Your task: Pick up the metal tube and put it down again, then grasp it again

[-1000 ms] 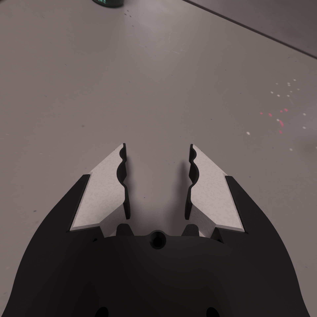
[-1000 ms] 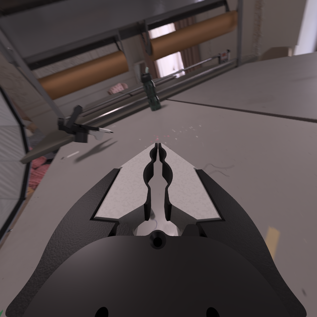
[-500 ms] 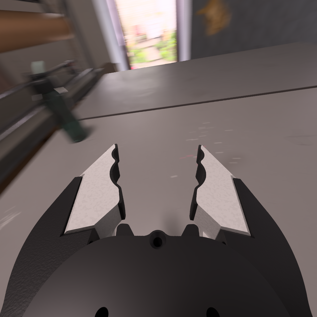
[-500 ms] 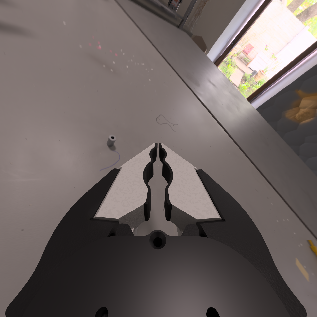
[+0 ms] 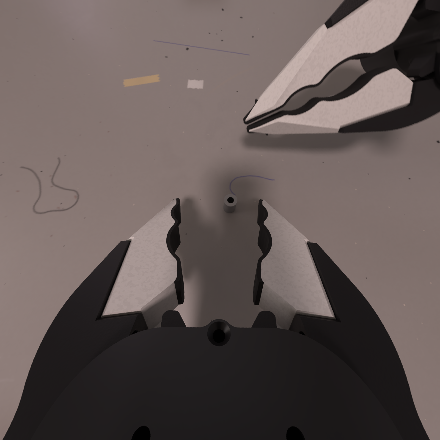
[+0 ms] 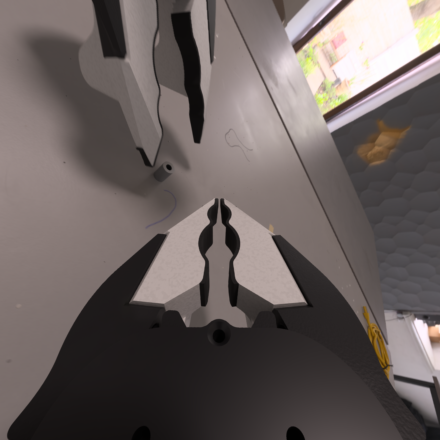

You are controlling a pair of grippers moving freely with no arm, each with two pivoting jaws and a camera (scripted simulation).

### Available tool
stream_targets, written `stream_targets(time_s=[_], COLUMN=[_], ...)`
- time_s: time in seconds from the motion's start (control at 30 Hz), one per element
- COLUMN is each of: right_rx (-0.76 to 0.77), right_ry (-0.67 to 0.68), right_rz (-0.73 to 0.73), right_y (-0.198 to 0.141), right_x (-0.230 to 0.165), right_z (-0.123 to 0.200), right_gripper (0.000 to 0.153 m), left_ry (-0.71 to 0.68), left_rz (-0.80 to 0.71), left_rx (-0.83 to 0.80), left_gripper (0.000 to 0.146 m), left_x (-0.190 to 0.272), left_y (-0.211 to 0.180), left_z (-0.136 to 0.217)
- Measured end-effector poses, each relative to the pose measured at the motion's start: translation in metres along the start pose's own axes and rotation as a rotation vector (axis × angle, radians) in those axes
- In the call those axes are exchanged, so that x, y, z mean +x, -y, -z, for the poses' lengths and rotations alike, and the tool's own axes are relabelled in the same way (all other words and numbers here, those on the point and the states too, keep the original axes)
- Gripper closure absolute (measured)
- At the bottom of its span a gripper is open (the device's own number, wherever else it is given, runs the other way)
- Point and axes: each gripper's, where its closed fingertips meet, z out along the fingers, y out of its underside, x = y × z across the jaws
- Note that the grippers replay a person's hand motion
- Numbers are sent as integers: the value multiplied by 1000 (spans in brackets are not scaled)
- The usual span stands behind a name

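The metal tube point(image 5: 230, 204) is a short grey cylinder with a dark bore, standing on the grey table. In the left wrist view it sits just ahead of my open left gripper point(image 5: 219, 202), between the two fingertips and nearer the right one. My right gripper point(image 5: 247, 123) is shut and empty, hovering beyond the tube to the upper right. In the right wrist view the tube point(image 6: 163, 171) stands ahead and left of my shut right gripper point(image 6: 219, 200), with the left gripper point(image 6: 175, 152) reaching down over it from the top.
A thin blue thread point(image 5: 250, 178) curls just beyond the tube. A dark scribble point(image 5: 52, 188) marks the table at left. A tan tape strip point(image 5: 141, 80) and a white scrap point(image 5: 195, 84) lie farther off. The table's edge point(image 6: 309, 147) and a window point(image 6: 371, 47) show at right.
The left gripper has swung from facing across the room to looking down at the tube, still open. The right gripper has come closer to the tube, still shut.
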Motion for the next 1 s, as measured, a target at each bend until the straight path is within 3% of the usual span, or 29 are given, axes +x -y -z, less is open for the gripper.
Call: stream_targets(time_s=[0.3,0.5,1.0], right_rx=[-141,-156,-147], right_ry=[-28,-31,-44], right_rz=[0,45,95], right_y=[-10,-12,-11], right_x=[-11,-14,-17], right_z=[-9,-11,-12], right_gripper=[151,151,151], left_ry=[-9,4,-14], left_rz=[-34,-12,13], left_rx=[-17,-8,-8], left_gripper=[107,134,135], left_x=[12,10,10], left_y=[-9,-8,-9], left_z=[-22,-25,-24])
